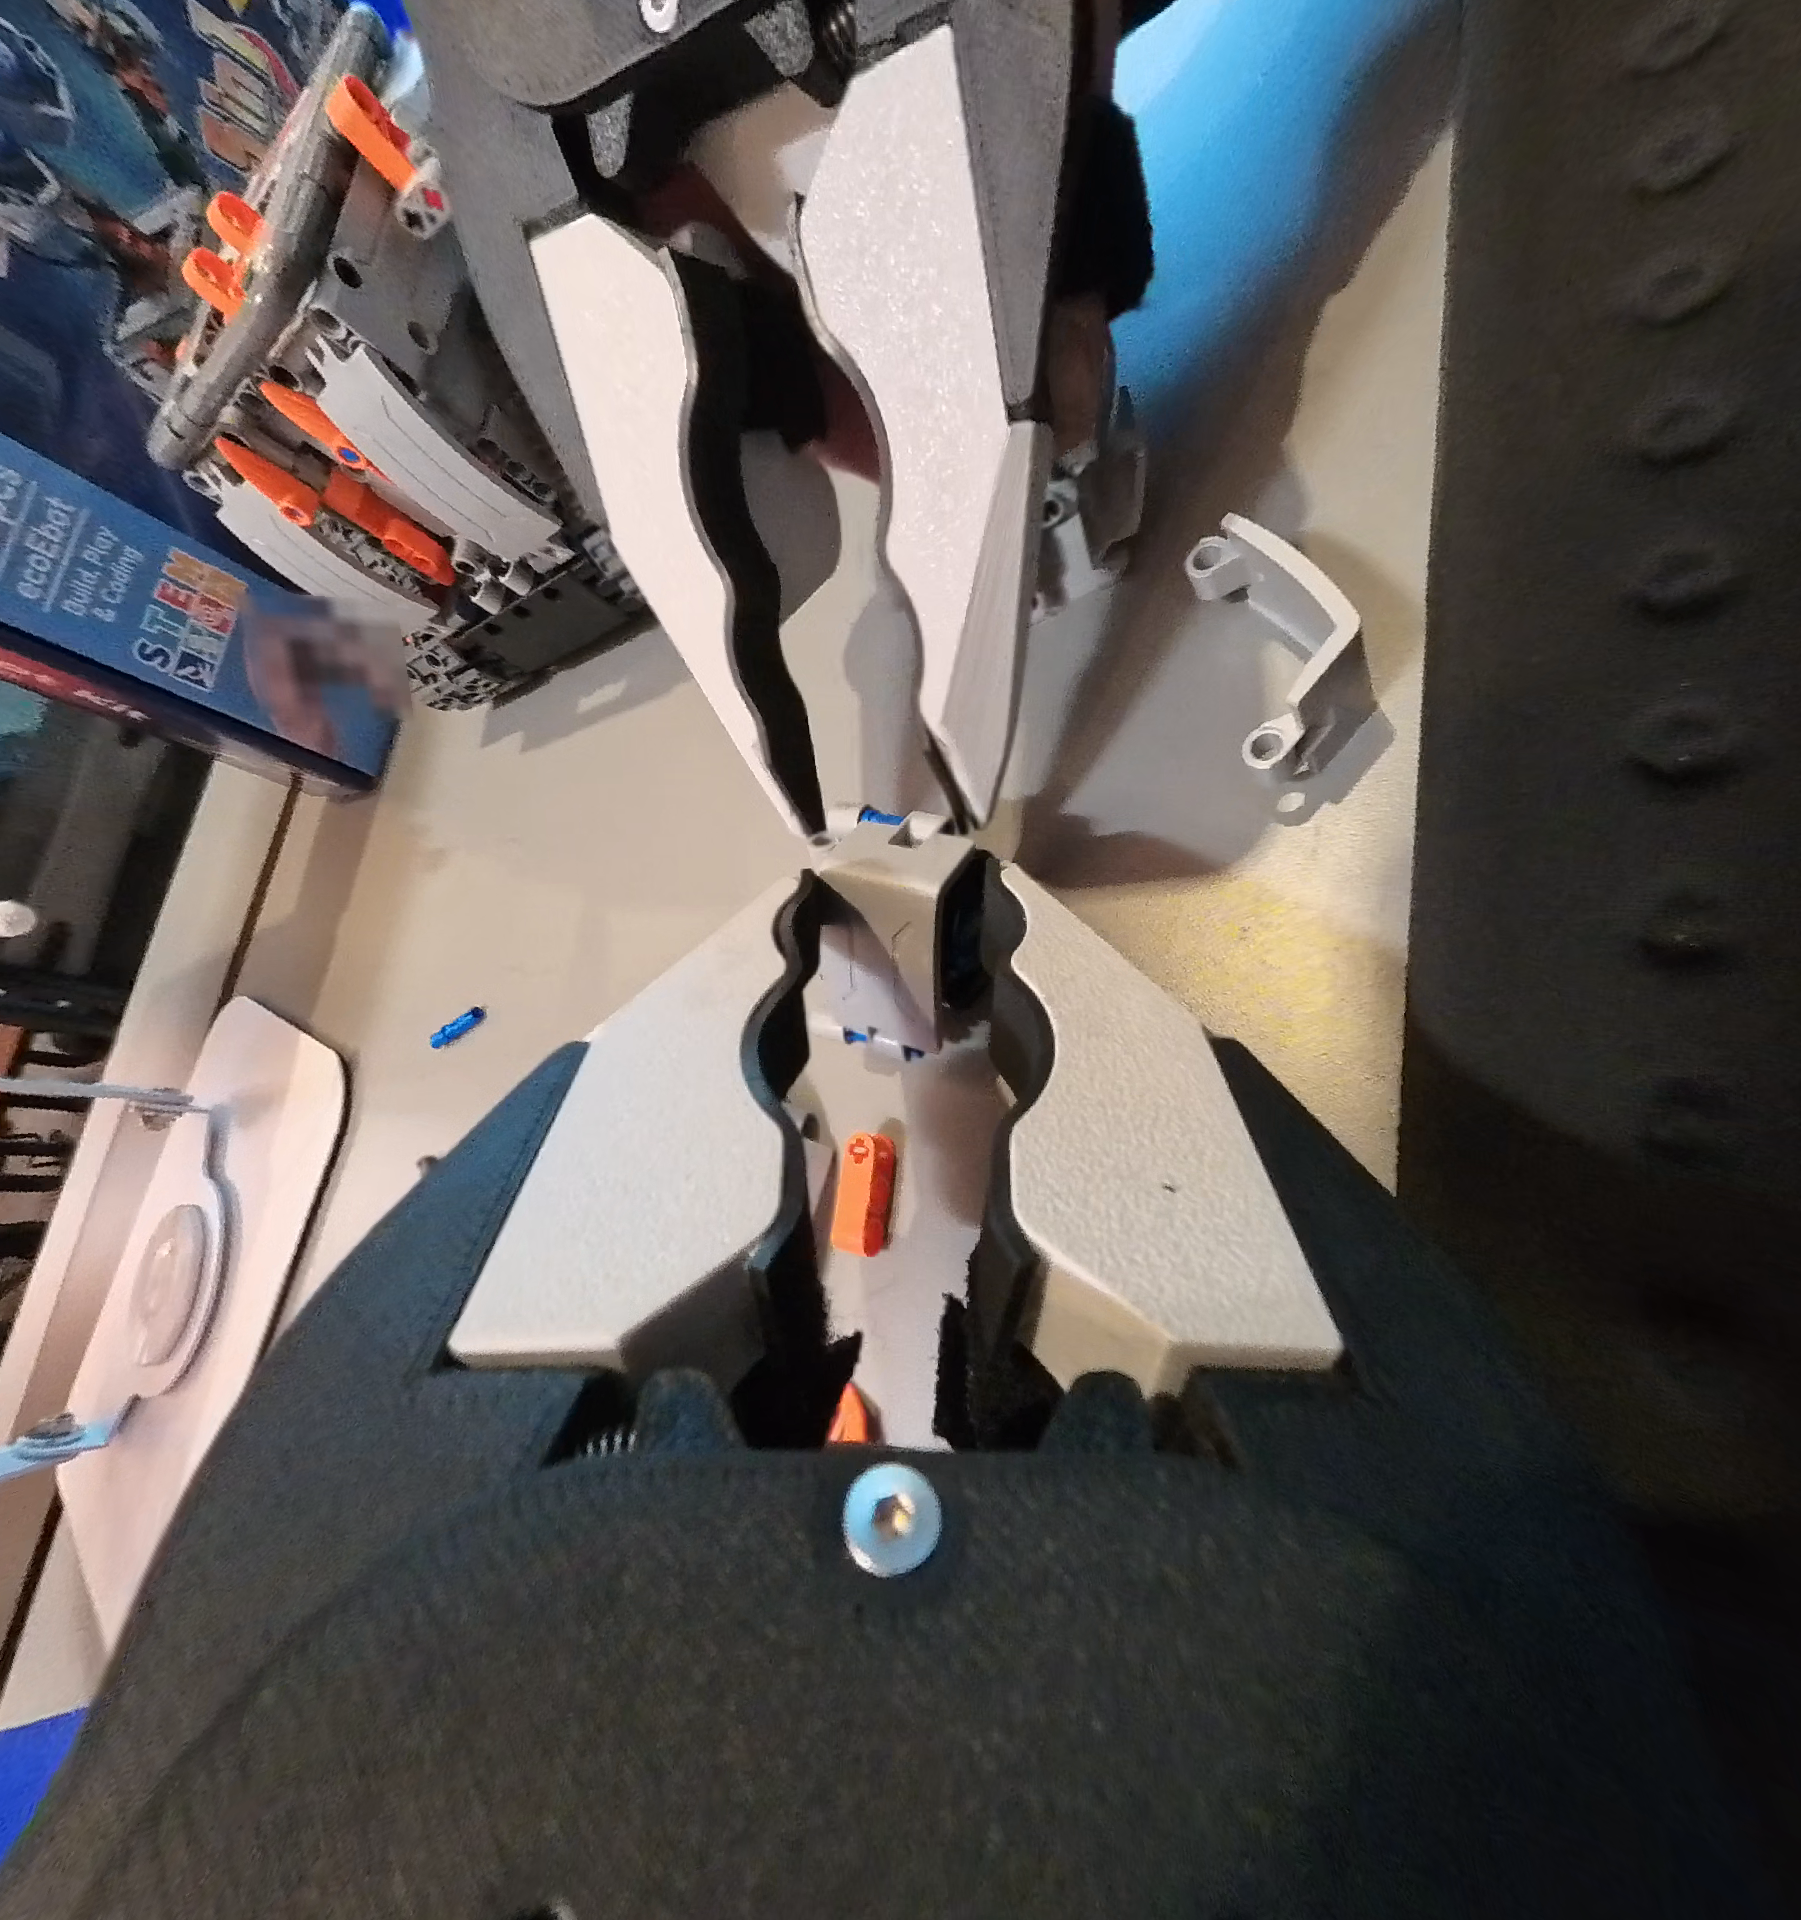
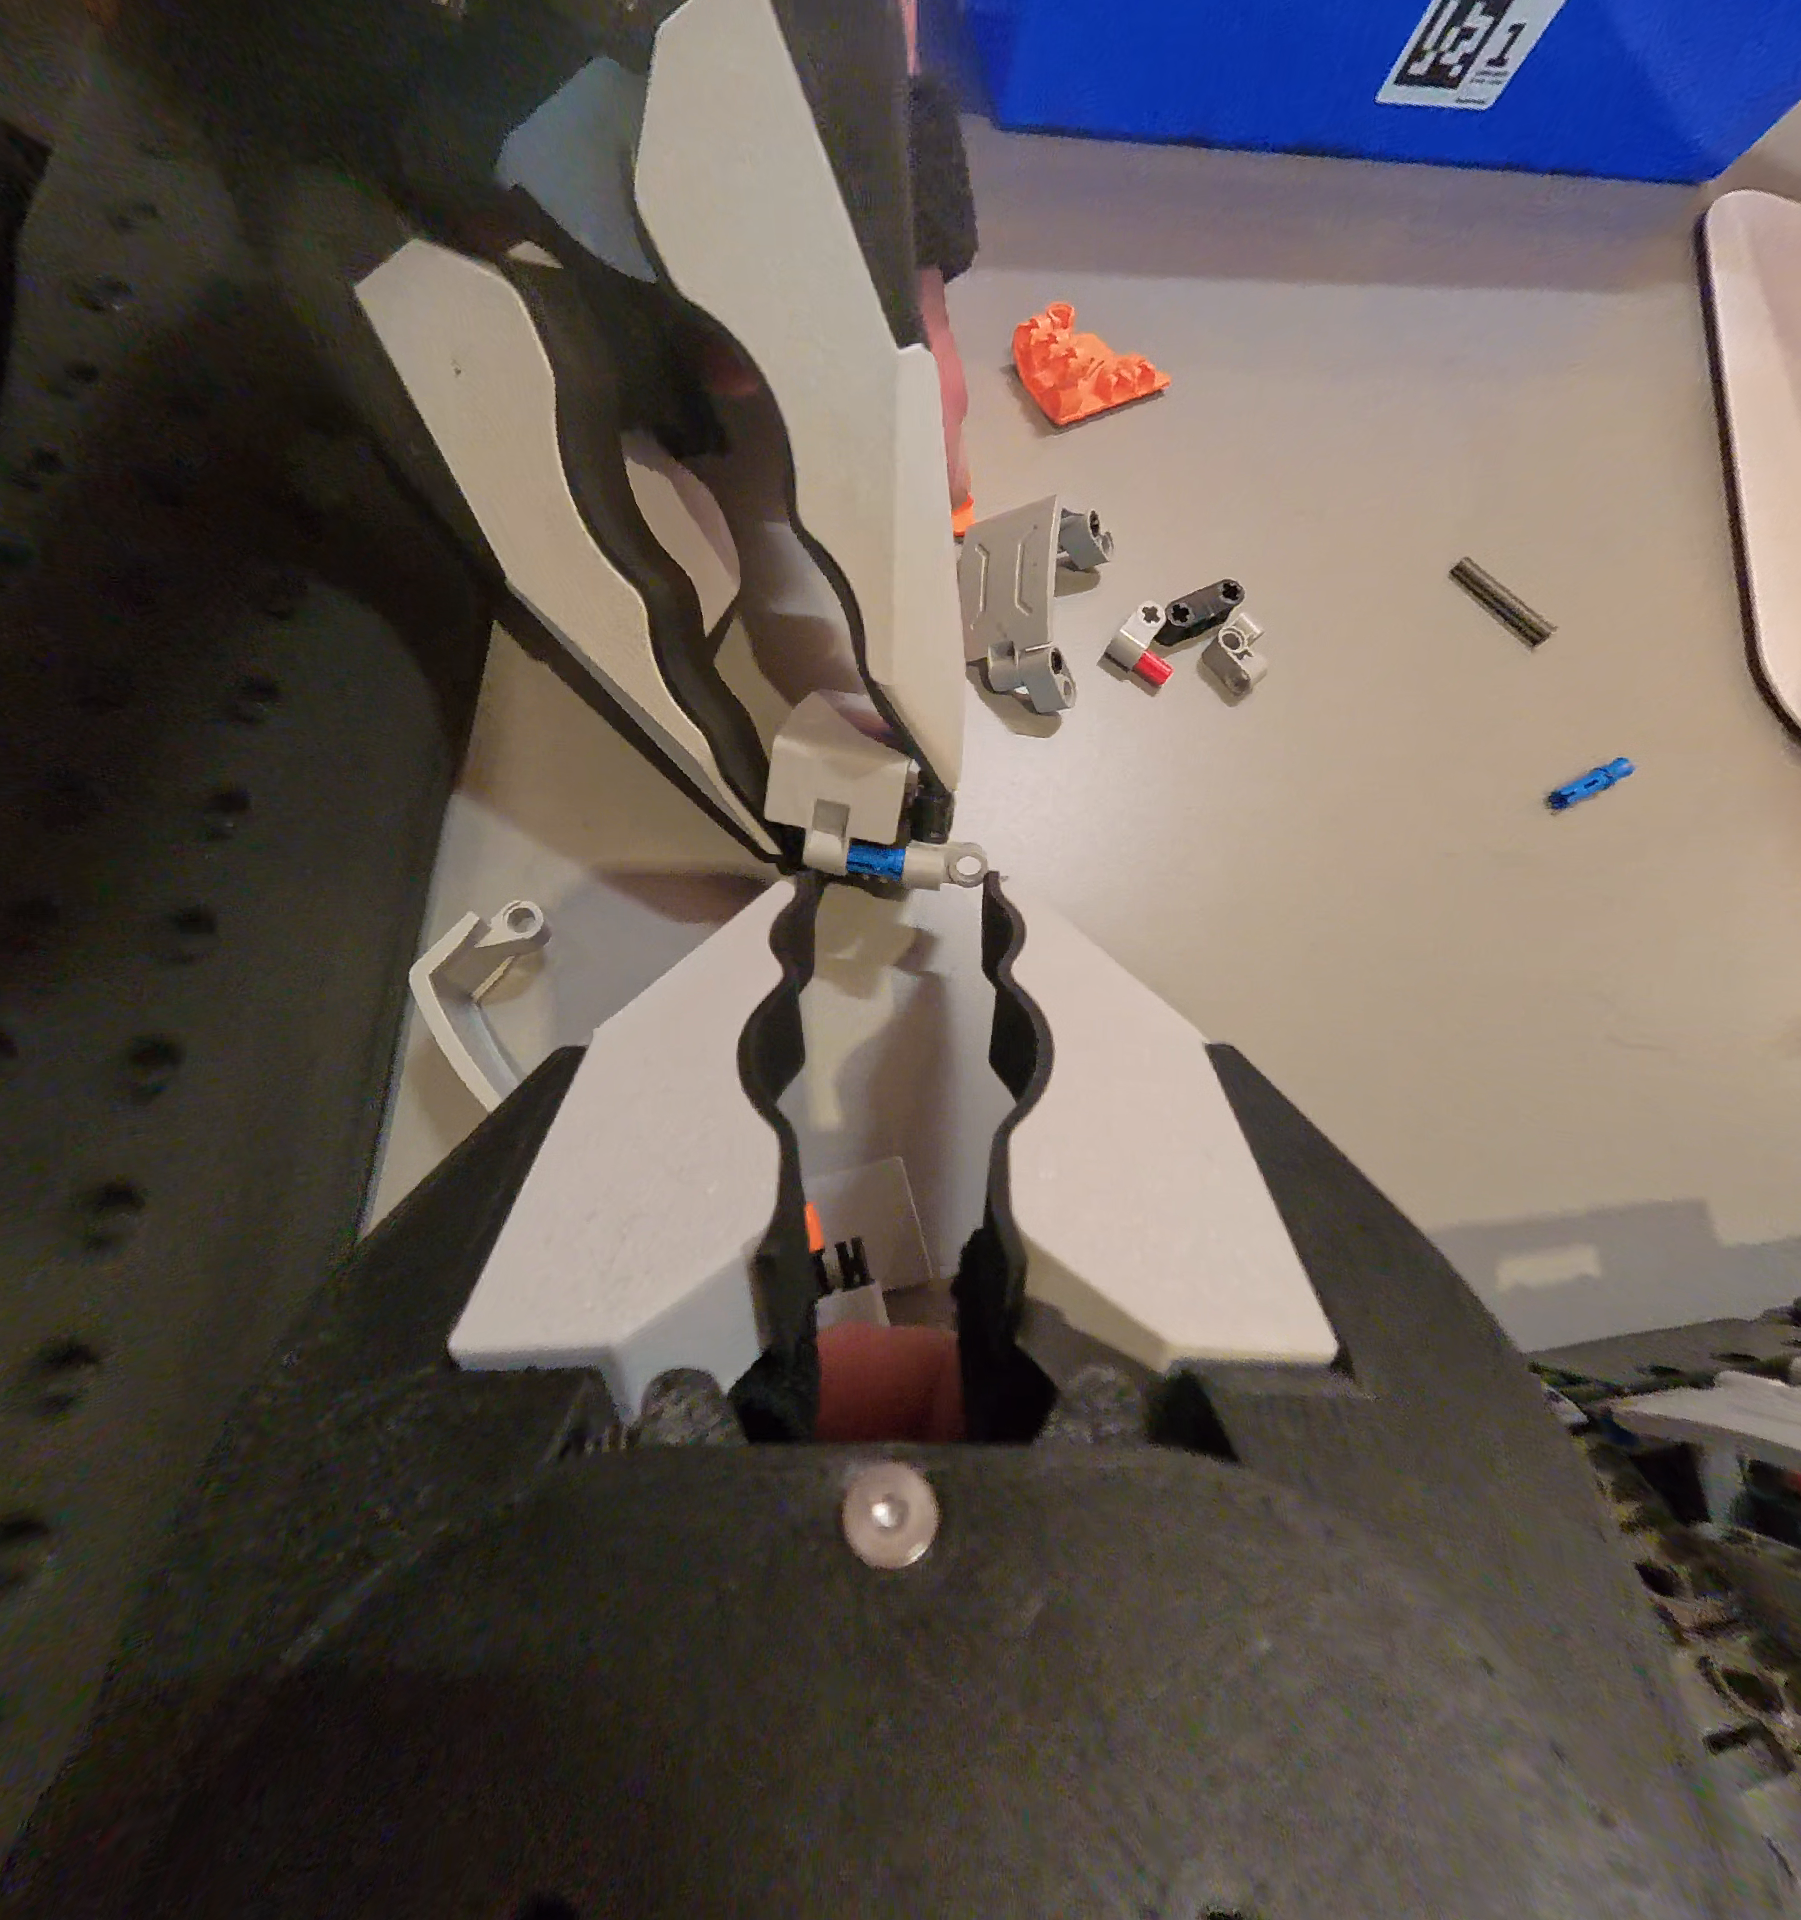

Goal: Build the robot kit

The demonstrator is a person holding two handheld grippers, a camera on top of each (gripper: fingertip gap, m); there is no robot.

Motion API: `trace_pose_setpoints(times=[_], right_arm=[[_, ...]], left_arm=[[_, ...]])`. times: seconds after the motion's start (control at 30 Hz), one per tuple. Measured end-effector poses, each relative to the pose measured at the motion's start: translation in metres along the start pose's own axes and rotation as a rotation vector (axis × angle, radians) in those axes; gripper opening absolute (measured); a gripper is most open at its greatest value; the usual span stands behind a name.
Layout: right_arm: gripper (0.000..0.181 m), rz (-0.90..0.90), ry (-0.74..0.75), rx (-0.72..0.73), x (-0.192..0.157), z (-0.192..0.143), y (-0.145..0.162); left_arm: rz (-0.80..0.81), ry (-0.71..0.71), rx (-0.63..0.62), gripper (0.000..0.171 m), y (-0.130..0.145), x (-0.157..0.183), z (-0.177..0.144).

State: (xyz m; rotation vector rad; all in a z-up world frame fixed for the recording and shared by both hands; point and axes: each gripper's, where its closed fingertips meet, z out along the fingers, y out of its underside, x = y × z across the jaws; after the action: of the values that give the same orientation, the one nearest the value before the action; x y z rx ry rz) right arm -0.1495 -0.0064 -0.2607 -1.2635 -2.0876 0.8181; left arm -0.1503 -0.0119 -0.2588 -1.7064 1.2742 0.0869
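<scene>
The left tool [image 1: 891, 883] pinches a small grey plastic block with blue pins [image 1: 891, 935]. The right tool [image 2: 901, 883], at its 12 o'clock, is open. The block could slip onto the pale surface [image 2: 1343, 987] if the pinch loosens.

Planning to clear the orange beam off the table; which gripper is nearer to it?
Left. The orange beam shows between the left gripper's fingers, behind their tips; the right gripper meets the grey panel piece farther on.
</scene>
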Motion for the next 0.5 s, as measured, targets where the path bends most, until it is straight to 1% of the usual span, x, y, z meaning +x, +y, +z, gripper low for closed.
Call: trace_pose_setpoints(times=[0.1, 0.3, 0.5], right_arm=[[0.02, 0.004, 0.005, 0.007, -0.0021, -0.0018, -0.0028], [0.027, 0.017, 0.018, 0.005, -0.0011, 0.0021, -0.0026], [0.026, 0.032, 0.02, 0.008, 0.0002, 0.0049, -0.0025]], left_arm=[[-0.013, -0.017, 0.002, 0.028, 0.0004, -0.0019, 0.0007], [-0.029, -0.034, 0.004, 0.028, 0.0014, -0.0047, 0.0024], [-0.043, -0.035, 0.008, 0.028, 0.0015, -0.0044, 0.0031]])
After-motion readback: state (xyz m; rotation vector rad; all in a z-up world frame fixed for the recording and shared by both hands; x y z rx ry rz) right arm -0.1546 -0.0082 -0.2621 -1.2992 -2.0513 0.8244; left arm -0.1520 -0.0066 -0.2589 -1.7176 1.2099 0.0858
